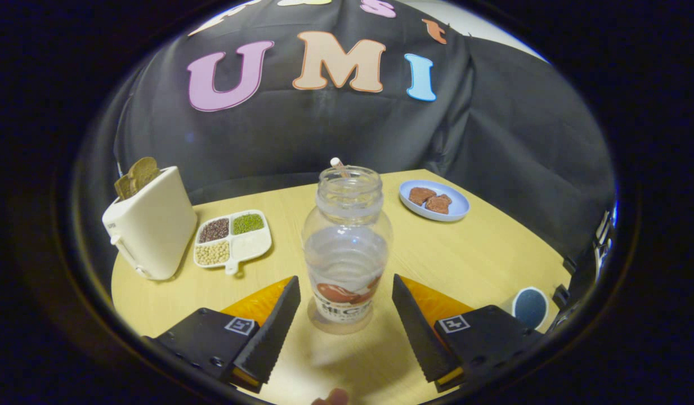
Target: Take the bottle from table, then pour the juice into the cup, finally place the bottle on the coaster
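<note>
Between the spread tongs (347, 315), on the counter (470, 253), stands a clear, lidless bottle (347, 253): probably light, smooth, slippery; grip the labelled lower body.

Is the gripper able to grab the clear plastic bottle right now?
Probably yes. The clear plastic bottle stands upright between the open gripper fingers, a gap on each side, with nothing on the wooden table blocking them from closing.
</note>
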